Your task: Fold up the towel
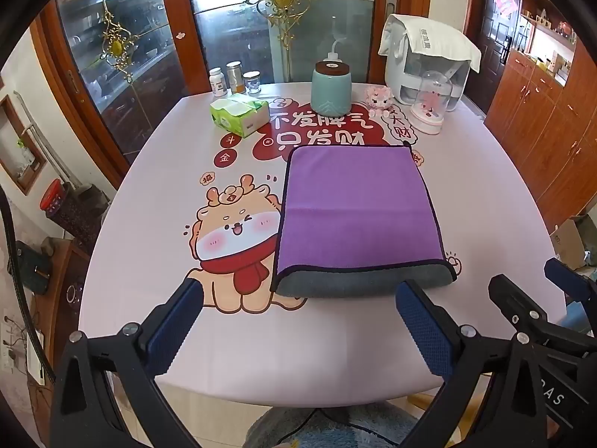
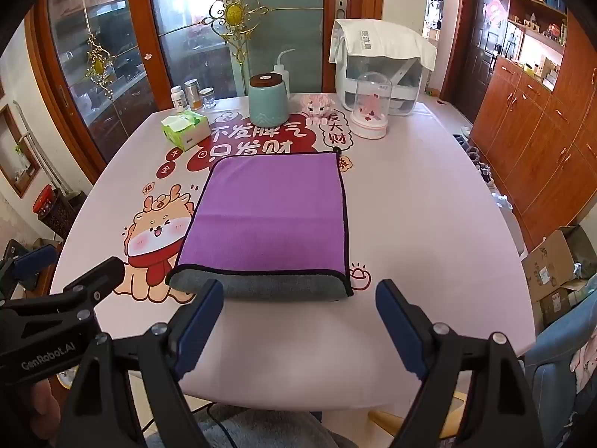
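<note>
Both tongs, left tongs (image 1: 298, 321) and right tongs (image 2: 298, 321), hang spread apart and empty over the worktop's (image 1: 335, 354) near edge. We judge the towel (image 1: 354, 209) already folded once: purple over a grey layer, flat mid-worktop; further folds may remain. Tissue box (image 1: 240, 115), teal jar (image 1: 331, 87) and glass dome (image 1: 431, 102) line the far edge, well apart, obstructing nothing.

Purple towel (image 1: 358, 212), folded, flat on table (image 1: 149, 224)
</note>
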Tool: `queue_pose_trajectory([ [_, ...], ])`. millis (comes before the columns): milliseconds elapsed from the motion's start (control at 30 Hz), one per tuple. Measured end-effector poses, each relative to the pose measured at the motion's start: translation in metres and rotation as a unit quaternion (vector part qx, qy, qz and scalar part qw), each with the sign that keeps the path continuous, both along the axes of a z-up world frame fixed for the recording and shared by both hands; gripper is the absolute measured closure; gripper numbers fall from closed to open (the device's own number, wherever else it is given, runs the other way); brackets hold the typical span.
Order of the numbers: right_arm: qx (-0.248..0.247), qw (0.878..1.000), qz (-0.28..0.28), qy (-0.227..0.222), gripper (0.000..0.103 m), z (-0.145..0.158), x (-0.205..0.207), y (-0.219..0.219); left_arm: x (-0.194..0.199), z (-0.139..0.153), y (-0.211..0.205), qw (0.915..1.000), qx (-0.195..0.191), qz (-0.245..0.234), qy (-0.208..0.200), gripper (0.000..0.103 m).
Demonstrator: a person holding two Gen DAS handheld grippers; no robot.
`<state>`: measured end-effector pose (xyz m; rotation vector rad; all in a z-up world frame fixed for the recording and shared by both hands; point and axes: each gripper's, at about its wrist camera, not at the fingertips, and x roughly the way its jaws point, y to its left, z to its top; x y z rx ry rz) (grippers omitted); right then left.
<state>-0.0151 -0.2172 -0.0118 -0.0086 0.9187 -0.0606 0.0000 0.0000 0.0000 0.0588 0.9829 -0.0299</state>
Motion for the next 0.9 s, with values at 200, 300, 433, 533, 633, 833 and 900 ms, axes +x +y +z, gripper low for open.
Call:
queue_pose_trajectory([
  [200, 0.000, 1.000, 0.002, 0.001, 0.019, 0.0004, 0.0001, 0.0009, 0.0000, -0.0001, -0.0002, 1.0000, -0.003, 0.001, 0.001, 0.001],
  [300, -0.002, 1.000, 0.001, 0.005, 0.019, -0.0012, 0.0026, -0.0009, -0.0004, -0.0001, -0.0015, 1.0000, -0.004, 0.000, 0.003, 0.001],
  [433, -0.002, 1.000, 0.001, 0.006, 0.019, -0.0009, 0.0023, -0.0024, 0.0019, 0.0017, 0.0002, 1.0000, -0.007, 0.000, 0.003, 0.001],
  [533, -0.001, 1.000, 0.001, 0.006, 0.019, -0.0008, 0.0025, -0.0035, 0.0021, 0.0022, -0.0012, 1.0000, -0.006, -0.002, 0.003, 0.001],
  [633, -0.001, 1.000, 0.002, 0.006, 0.019, -0.0011, 0.0038, -0.0018, 0.0020, 0.0027, -0.0023, 1.0000, -0.008, 0.000, 0.003, 0.001],
  [833, 0.003, 1.000, 0.002, 0.009, 0.019, -0.0030, 0.0058, -0.0035, 0.0034, 0.0045, -0.0038, 1.0000, -0.008, 0.000, 0.005, 0.001],
  [900, 0.004, 1.000, 0.000, 0.010, 0.019, -0.0033, 0.0070, -0.0038, 0.0030, 0.0039, -0.0035, 1.0000, -0.008, -0.001, 0.005, 0.001],
])
